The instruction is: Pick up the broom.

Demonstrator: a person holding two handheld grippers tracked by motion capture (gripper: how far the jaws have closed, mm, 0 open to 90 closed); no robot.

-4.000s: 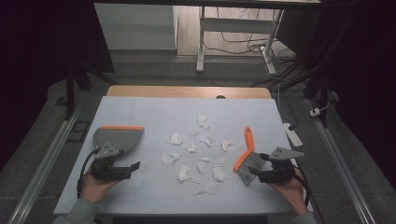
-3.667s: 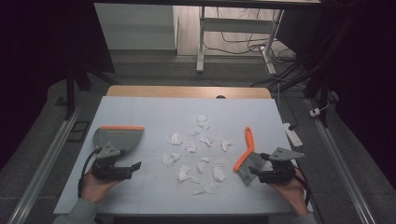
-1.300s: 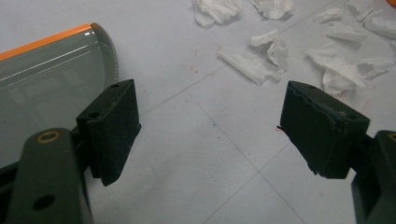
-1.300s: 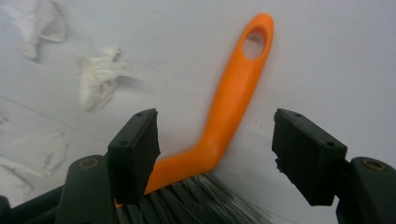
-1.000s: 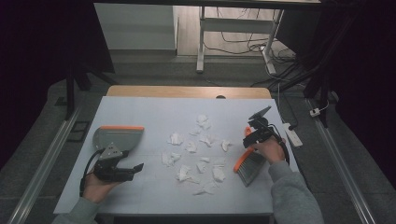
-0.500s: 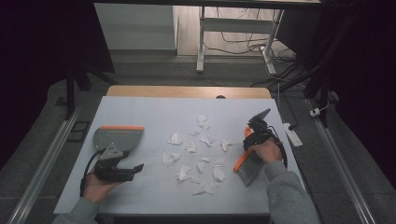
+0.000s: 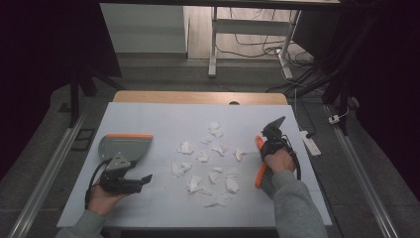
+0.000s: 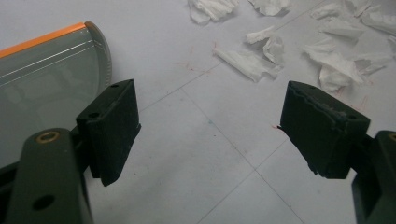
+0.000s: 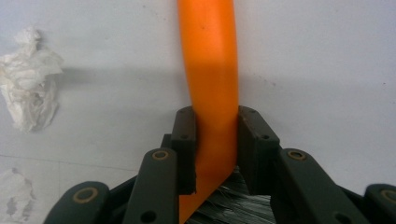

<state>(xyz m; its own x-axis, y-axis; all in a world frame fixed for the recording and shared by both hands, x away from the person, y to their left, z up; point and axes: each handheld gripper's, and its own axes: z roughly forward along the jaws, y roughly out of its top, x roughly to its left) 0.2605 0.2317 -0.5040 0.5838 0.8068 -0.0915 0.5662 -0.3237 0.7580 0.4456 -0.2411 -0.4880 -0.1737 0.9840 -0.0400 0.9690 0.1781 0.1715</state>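
Left of the paper scraps (image 7: 208, 161) lies the dustpan (image 7: 125, 147); just before it the left gripper (image 7: 141, 179) rests, jaws spread and empty. Right of the scraps, the right gripper (image 7: 263, 144) has just closed, clamping the orange brush (image 7: 260, 168) on the table (image 7: 148, 114).

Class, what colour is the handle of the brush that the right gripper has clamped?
Bright orange. The brush handle shows best in the right gripper view, between the black jaws.
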